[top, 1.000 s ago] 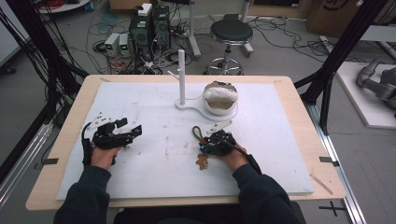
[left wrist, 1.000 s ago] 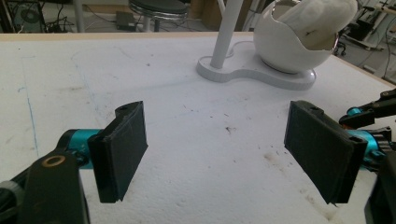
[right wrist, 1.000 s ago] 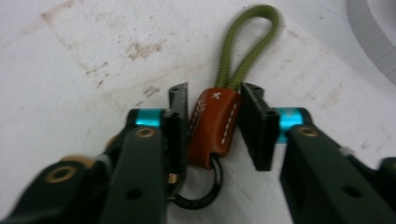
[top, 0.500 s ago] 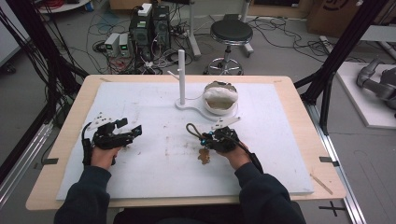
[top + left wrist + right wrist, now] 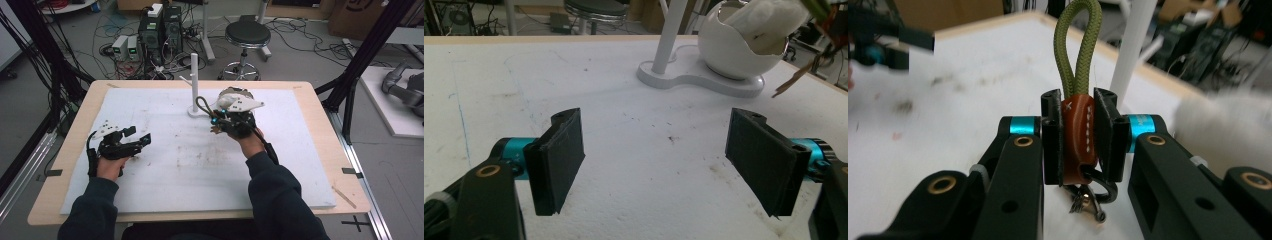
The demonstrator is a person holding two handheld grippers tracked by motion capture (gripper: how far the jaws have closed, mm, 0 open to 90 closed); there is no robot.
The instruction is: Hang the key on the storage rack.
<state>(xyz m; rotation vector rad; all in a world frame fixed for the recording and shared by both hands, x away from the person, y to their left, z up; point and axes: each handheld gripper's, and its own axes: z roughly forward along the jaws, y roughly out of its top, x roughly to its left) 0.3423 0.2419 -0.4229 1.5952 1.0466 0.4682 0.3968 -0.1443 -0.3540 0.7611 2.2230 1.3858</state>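
A keychain with an olive cord loop (image 5: 1077, 55) and a brown leather wrap (image 5: 1078, 140) is clamped between the jaws of my right gripper (image 5: 1079, 135), and a metal clasp hangs below the wrap. In the high view the right gripper (image 5: 215, 120) is lifted off the mat, with the cord loop (image 5: 202, 106) pointing toward the white stand's post (image 5: 194, 82). My left gripper (image 5: 135, 137) rests on the mat at the left. Its jaws (image 5: 664, 160) stand wide open with nothing between them.
The stand's base (image 5: 684, 80) also carries a white egg-shaped bowl (image 5: 734, 50) with pale stuffing inside. A white mat (image 5: 190, 165) covers the wooden table (image 5: 75, 135). Behind the table are a stool (image 5: 246, 35) and computer boxes (image 5: 160, 30) with cables.
The right gripper has risen from the mat with the keychain and moved farther away, toward the stand. The left gripper has stayed where it was.
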